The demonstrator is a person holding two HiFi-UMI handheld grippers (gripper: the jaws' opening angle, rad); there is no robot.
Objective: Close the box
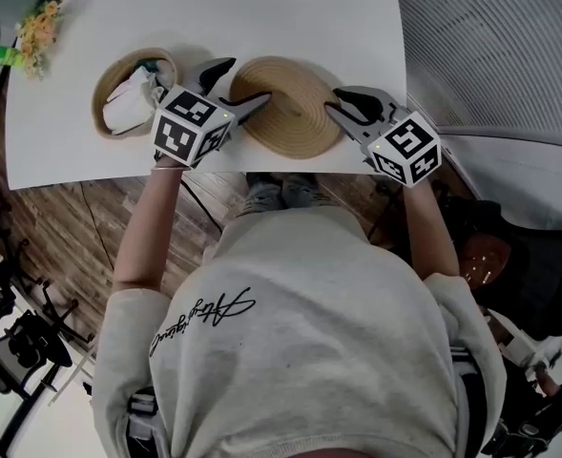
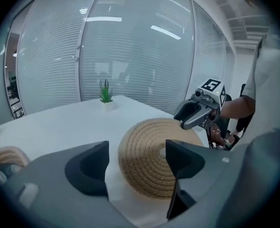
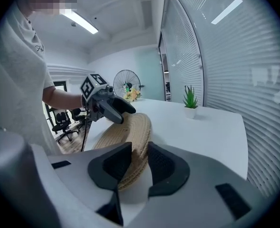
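Only the head view let us look into the box (image 1: 109, 76). It sat open in the upper left of that frame on the white table (image 1: 357, 27), with something white (image 1: 128, 103) inside. In the left gripper view the box was just a blurry tan bit at the lower left edge. The right gripper view did not show it. That view alone gave us the fan (image 3: 127, 84) and flowers (image 3: 132, 95) far back in the middle, with the plant (image 3: 190, 98) at the right.

In the head view both forearms (image 1: 156, 218) reached out from the body to the near edge of the table. Each gripper pointed forward and a little down, one on each side of the lid (image 1: 290, 113).

The lid lay in the middle of the head view, to the right of the box and not on it. It was tilted, with its round top turned to the left gripper (image 1: 248, 79). The right gripper (image 3: 139, 151) had its jaws nearly together, pinching the lid's right rim between them. The left gripper's jaws stood spread. In its own view the lid showed in the gap between them, but the pads (image 2: 178, 156) did not press it. In the head view its tips sat at the lid's left rim, between lid and box.
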